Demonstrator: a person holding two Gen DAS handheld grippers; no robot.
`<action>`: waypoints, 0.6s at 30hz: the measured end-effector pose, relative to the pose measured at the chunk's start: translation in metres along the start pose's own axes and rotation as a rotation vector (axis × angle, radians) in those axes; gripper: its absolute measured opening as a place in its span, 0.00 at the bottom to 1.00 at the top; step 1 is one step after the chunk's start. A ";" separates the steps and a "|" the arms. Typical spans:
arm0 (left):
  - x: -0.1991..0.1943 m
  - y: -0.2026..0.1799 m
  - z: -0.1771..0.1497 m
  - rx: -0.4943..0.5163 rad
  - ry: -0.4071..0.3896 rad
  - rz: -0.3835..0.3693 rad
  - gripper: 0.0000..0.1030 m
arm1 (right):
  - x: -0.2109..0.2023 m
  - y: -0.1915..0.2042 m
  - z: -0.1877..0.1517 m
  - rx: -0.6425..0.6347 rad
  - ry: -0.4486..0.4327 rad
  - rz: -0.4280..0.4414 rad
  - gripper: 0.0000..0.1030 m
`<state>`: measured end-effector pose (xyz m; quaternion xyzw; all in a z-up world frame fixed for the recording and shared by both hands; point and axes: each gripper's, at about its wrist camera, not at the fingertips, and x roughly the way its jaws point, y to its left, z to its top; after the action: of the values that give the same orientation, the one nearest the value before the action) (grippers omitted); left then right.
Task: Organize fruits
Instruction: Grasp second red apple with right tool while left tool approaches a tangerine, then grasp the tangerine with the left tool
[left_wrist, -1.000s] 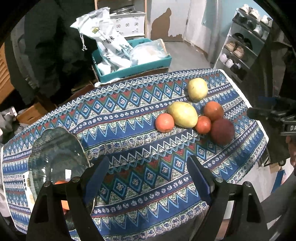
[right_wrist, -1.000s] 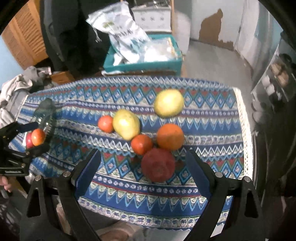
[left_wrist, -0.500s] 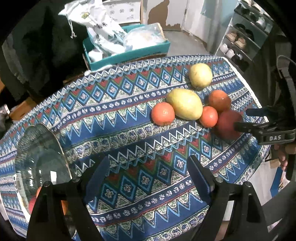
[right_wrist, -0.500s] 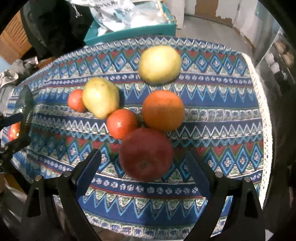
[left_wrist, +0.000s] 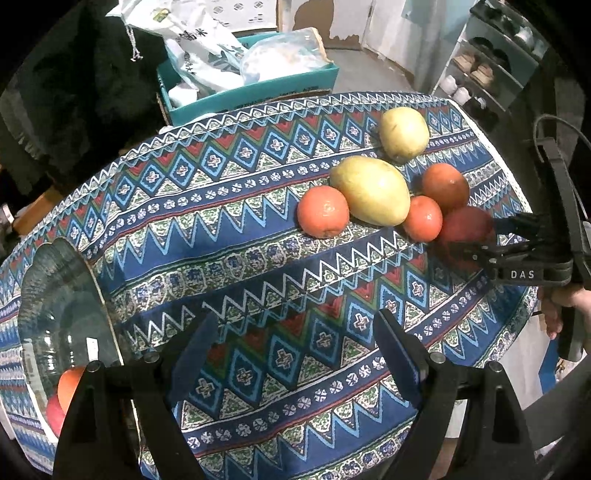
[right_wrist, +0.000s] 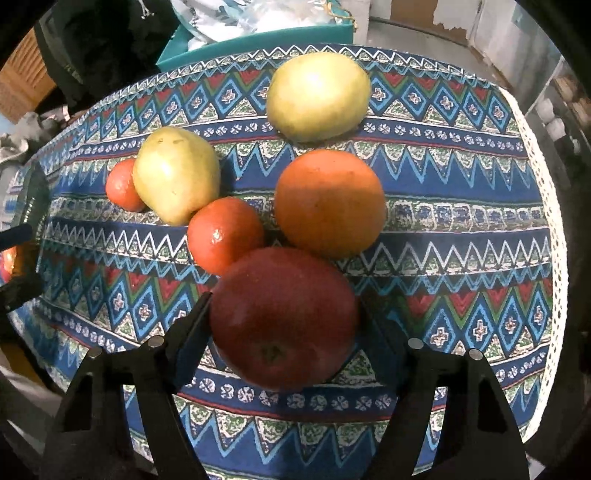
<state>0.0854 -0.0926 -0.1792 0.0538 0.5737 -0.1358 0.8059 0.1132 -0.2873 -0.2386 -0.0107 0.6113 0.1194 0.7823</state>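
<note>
Several fruits lie grouped on the patterned tablecloth. A dark red apple sits between the fingers of my right gripper, whose blue pads stand at its two sides; the apple rests on the cloth. Behind it are an orange, a small tangerine, a yellow-green pear, another tangerine and a round yellow fruit. My left gripper is open and empty over the cloth. A glass bowl at the left holds two reddish fruits.
A teal box with plastic bags stands behind the table. A shoe rack is at the far right. The table's lace edge runs down the right side.
My right gripper moved forward and down until the red apple stands between its fingers, which have narrowed onto it. My left gripper shifted slightly toward the fruit group.
</note>
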 end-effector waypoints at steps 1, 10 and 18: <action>0.002 -0.001 0.001 0.005 0.001 -0.001 0.85 | -0.001 0.000 -0.002 0.000 -0.002 -0.010 0.73; 0.020 -0.004 0.030 0.008 0.012 -0.014 0.85 | -0.045 -0.022 0.002 0.079 -0.108 -0.033 0.73; 0.047 -0.005 0.051 -0.015 0.022 -0.021 0.85 | -0.067 -0.043 0.012 0.140 -0.183 -0.051 0.73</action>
<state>0.1445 -0.1171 -0.2056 0.0433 0.5840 -0.1395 0.7985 0.1179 -0.3387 -0.1767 0.0393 0.5435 0.0568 0.8365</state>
